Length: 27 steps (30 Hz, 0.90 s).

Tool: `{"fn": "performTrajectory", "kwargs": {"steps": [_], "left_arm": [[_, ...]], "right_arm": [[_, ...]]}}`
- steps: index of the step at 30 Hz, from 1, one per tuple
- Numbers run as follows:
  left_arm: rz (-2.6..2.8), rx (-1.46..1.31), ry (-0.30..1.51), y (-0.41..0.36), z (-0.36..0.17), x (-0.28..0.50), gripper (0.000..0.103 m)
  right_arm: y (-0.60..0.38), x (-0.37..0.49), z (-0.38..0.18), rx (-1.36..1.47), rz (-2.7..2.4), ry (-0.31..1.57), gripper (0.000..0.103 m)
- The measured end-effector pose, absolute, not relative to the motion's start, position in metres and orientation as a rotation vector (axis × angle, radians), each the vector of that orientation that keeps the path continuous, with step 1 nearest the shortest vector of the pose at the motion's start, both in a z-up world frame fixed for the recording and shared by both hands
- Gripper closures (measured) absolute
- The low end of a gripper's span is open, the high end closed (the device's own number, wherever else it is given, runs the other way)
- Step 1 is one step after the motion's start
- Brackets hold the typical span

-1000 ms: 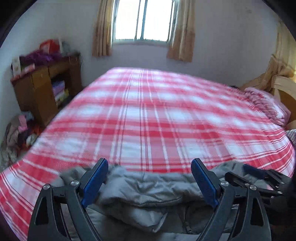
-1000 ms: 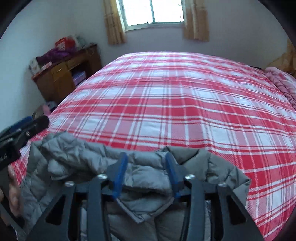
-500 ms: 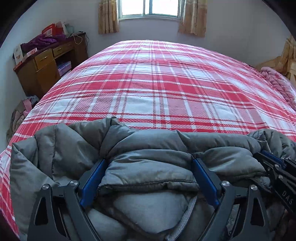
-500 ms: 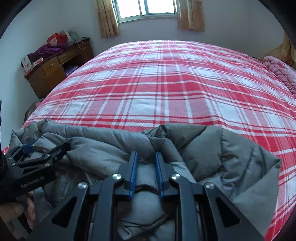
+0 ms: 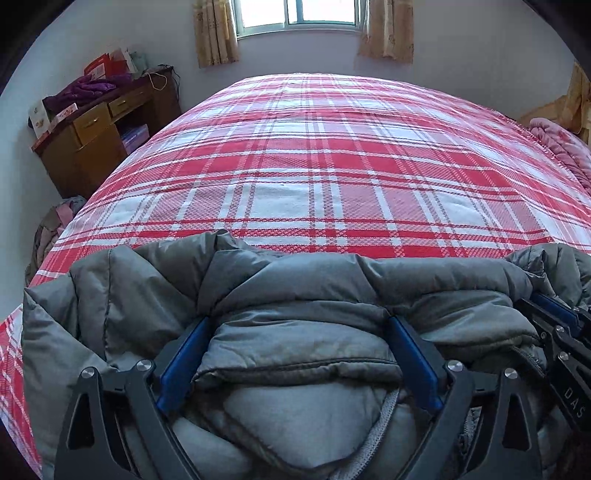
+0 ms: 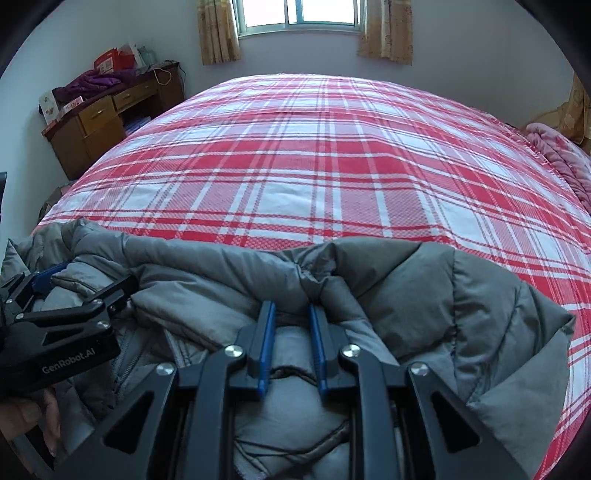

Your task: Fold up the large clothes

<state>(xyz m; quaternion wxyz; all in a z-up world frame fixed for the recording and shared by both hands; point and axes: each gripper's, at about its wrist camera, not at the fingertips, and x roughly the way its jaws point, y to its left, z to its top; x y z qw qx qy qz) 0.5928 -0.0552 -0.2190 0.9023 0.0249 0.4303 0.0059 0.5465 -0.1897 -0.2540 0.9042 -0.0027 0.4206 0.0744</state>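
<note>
A grey padded jacket (image 5: 295, 280) (image 6: 424, 295) lies bunched at the near edge of the bed (image 5: 314, 166) (image 6: 314, 155), which has a red and white plaid sheet. My left gripper (image 5: 299, 325) stands open and wide, pushed down over the jacket, with a thick padded roll bulging between its blue pads (image 5: 184, 354). My right gripper (image 6: 290, 306) is shut on a pinched fold of the jacket near its upper edge. Each gripper shows in the other's view: the right gripper (image 5: 554, 321) at the far right, the left gripper (image 6: 81, 284) at the far left with a hand under it.
A wooden desk (image 5: 92, 133) (image 6: 96, 122) piled with clothes and boxes stands against the left wall. A heap of clothes (image 5: 51, 229) lies on the floor beside the bed. A pink blanket (image 5: 561, 147) (image 6: 557, 155) sits at the bed's right side. A curtained window (image 5: 299, 14) is behind.
Both grippers have dropped onto the jacket. The right jaws closed on a fold of it. The left jaws stayed wide and now have the jacket between them. Little differs over the last half second.
</note>
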Motion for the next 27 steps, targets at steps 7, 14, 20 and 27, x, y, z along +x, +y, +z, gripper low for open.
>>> {"fn": "performTrajectory", "kwargs": {"steps": [7,14,20,27], "left_arm": [[0.018,0.057,0.892,-0.0554,-0.2202,0.5936,0.007],[0.019,0.058,0.891,-0.0559,-0.2208,0.5934,0.006],[0.024,0.063,0.892,-0.0552,-0.221,0.5936,0.005],[0.03,0.066,0.892,-0.0566,-0.2218,0.5943,0.004]], "right_arm": [[-0.1871,0.5478,-0.2555,-0.021,0.147,0.874,0.081],[-0.1849,0.5482,-0.2563,-0.031,0.14,0.874,0.081],[-0.1842,0.549,-0.257,-0.034,0.139,0.876,0.081],[-0.1838,0.5483,-0.2574,-0.031,0.138,0.876,0.081]]}}
